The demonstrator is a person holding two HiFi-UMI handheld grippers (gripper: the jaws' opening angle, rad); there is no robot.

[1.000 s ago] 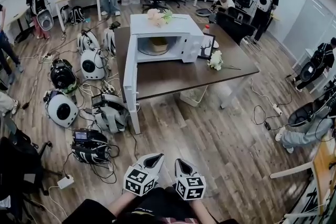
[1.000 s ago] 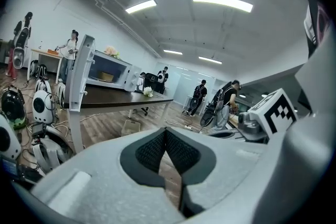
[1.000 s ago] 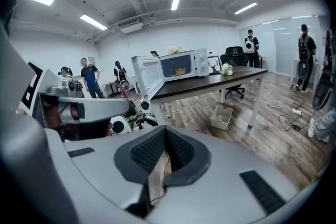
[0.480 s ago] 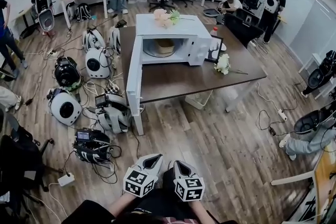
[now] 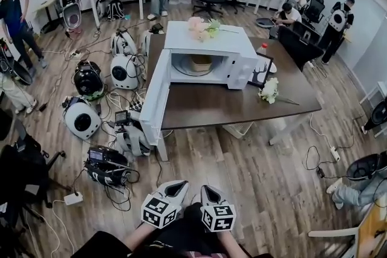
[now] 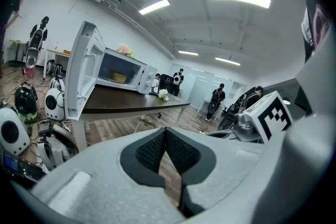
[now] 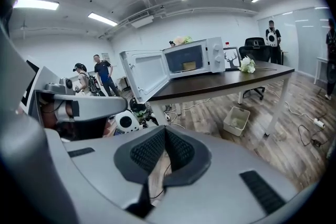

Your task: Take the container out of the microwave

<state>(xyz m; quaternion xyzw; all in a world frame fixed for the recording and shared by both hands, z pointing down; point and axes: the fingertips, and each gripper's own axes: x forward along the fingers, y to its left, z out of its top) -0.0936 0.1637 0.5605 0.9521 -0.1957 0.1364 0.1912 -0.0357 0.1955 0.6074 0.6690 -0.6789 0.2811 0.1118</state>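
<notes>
A white microwave (image 5: 208, 51) stands on a dark brown table (image 5: 242, 103), its door (image 5: 154, 99) swung wide to the left. Inside sits a tan container (image 5: 201, 62), also seen through the opening in the right gripper view (image 7: 189, 65) and the left gripper view (image 6: 119, 77). My left gripper (image 5: 177, 188) and right gripper (image 5: 209, 193) are low at the bottom of the head view, side by side over the wooden floor, well short of the table. Both are shut with nothing between their pads.
Round white and black backpack units (image 5: 81, 118) and cables lie on the floor left of the table. Flowers (image 5: 202, 25) sit on the microwave; a picture frame (image 5: 262, 71) and a white bouquet (image 5: 269, 90) stand beside it. Several people stand around the room. A white bin (image 7: 236, 119) is under the table.
The table and microwave sit nearer and lower in the head view than a second ago, as I have moved toward them. Both grippers remain shut side by side.
</notes>
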